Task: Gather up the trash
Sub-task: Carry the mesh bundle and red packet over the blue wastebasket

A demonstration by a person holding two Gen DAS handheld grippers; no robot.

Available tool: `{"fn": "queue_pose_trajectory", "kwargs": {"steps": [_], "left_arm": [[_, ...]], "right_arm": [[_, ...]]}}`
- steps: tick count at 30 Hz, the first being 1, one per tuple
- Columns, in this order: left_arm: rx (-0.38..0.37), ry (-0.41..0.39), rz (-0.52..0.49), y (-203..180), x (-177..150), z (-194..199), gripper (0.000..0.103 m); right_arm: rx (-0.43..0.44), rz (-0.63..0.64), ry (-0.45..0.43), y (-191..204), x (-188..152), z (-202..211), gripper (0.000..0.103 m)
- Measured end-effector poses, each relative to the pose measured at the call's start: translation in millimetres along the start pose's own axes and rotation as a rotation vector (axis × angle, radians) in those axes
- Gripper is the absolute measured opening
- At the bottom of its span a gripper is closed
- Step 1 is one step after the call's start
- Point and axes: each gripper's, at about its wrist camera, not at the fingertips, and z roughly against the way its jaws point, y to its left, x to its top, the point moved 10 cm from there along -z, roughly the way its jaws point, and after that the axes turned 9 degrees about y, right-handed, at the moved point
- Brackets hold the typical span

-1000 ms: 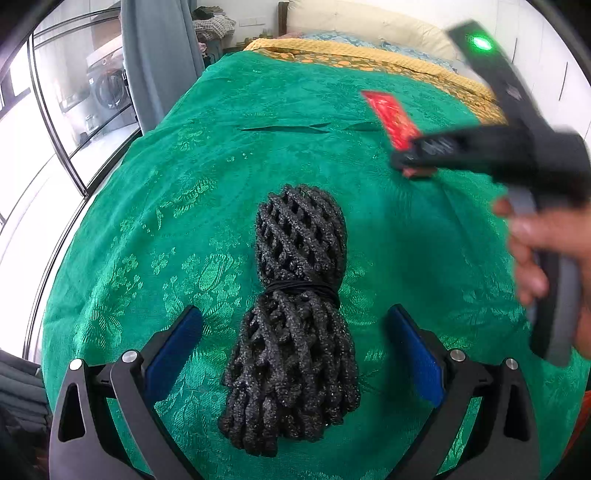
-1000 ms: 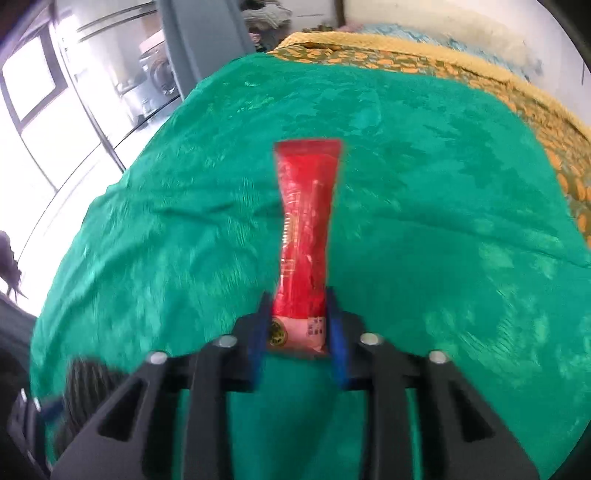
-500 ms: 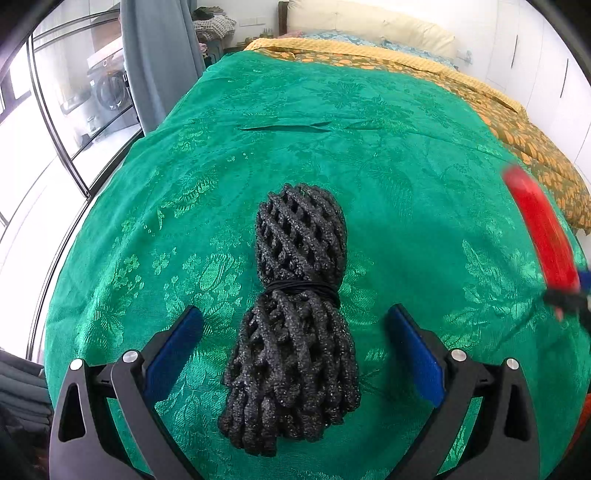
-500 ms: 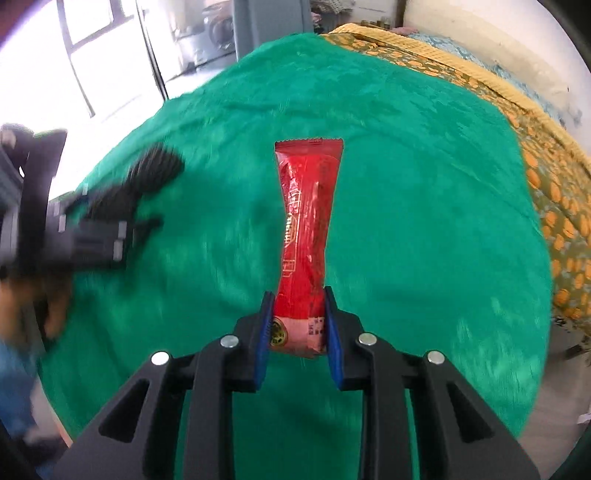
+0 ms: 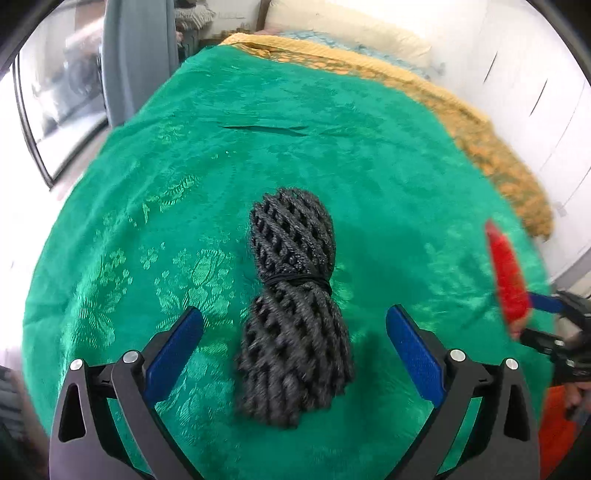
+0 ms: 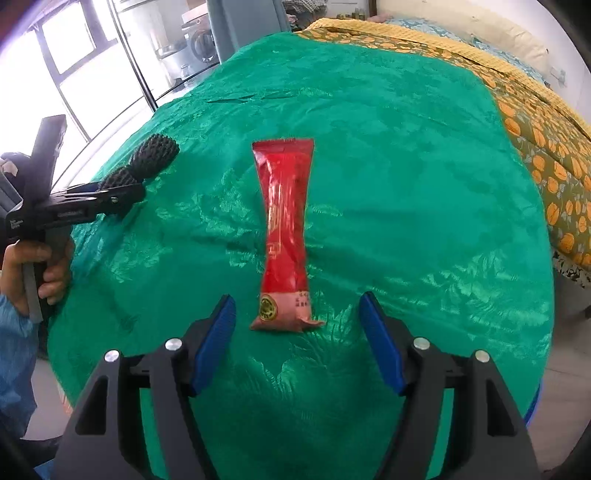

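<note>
A black foam net bundle (image 5: 293, 306), tied in the middle, lies on the green bedspread (image 5: 184, 184). My left gripper (image 5: 293, 349) is open with its blue pads on either side of the bundle's near end. A red snack wrapper (image 6: 286, 232) lies flat on the bedspread. My right gripper (image 6: 297, 339) is open, its pads apart on either side of the wrapper's near end. The wrapper (image 5: 508, 280) also shows at the right edge of the left wrist view. The bundle (image 6: 147, 162) and left gripper (image 6: 107, 197) show at the left of the right wrist view.
An orange-patterned blanket (image 6: 546, 147) covers the right side of the bed, with a pillow (image 5: 351, 33) at the head. A grey curtain (image 5: 136, 55) and glass doors (image 6: 92, 74) stand to the left. The bed's edge drops off near both grippers.
My right gripper swung to the bed's right side, then opened and let go of the red wrapper, which now lies on the bedspread. My left gripper stays open around the bundle.
</note>
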Motion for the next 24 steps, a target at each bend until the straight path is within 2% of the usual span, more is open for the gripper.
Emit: {"fn": "queue_pose_trajectory", "kwargs": {"steps": [1, 3, 5, 6, 7, 8, 9, 12, 15, 19, 24], "left_arm": [[-0.018, -0.009, 0.004, 1.5, 0.8, 4.7, 0.098], [-0.011, -0.016, -0.015, -0.1, 3.8, 7.9, 0.098], [0.008, -0.007, -0.041, -4.2, 6.9, 5.8, 0.093], [0.014, 0.001, -0.051, -6.4, 8.6, 3.5, 0.083], [0.024, 0.012, -0.06, -8.1, 10.4, 0.4, 0.077], [0.036, 0.019, -0.068, -8.6, 11.4, -1.4, 0.061], [0.053, 0.02, -0.076, -9.3, 12.5, -2.4, 0.038], [0.081, -0.016, -0.086, -10.3, 12.3, 5.3, 0.034], [0.078, -0.067, -0.106, -27.5, 10.3, 22.3, 0.033], [0.086, -0.125, -0.166, -76.6, -0.2, 45.6, 0.033], [0.062, -0.15, -0.241, -151.7, -14.7, 55.9, 0.033]], "right_arm": [[0.003, 0.005, 0.003, 3.7, 3.6, 1.8, 0.067], [0.012, 0.023, 0.023, 10.2, 12.2, 0.2, 0.055], [0.014, 0.023, 0.043, 11.3, 17.0, -4.2, 0.049], [0.008, 0.022, 0.048, 10.9, 21.5, -7.3, 0.039], [-0.002, 0.016, 0.054, 10.5, 24.5, -10.8, 0.02], [-0.01, 0.006, 0.055, 8.9, 26.3, -12.1, 0.016], [-0.004, -0.006, 0.049, 8.8, 26.2, -10.0, 0.013], [0.011, -0.017, 0.014, 11.9, 24.1, 0.4, 0.011], [0.032, -0.03, -0.023, 10.7, 16.4, 18.2, 0.011], [0.063, -0.06, -0.062, 0.7, 7.6, 40.1, 0.011], [0.071, -0.119, -0.102, -26.7, -13.3, 68.2, 0.011]]}}
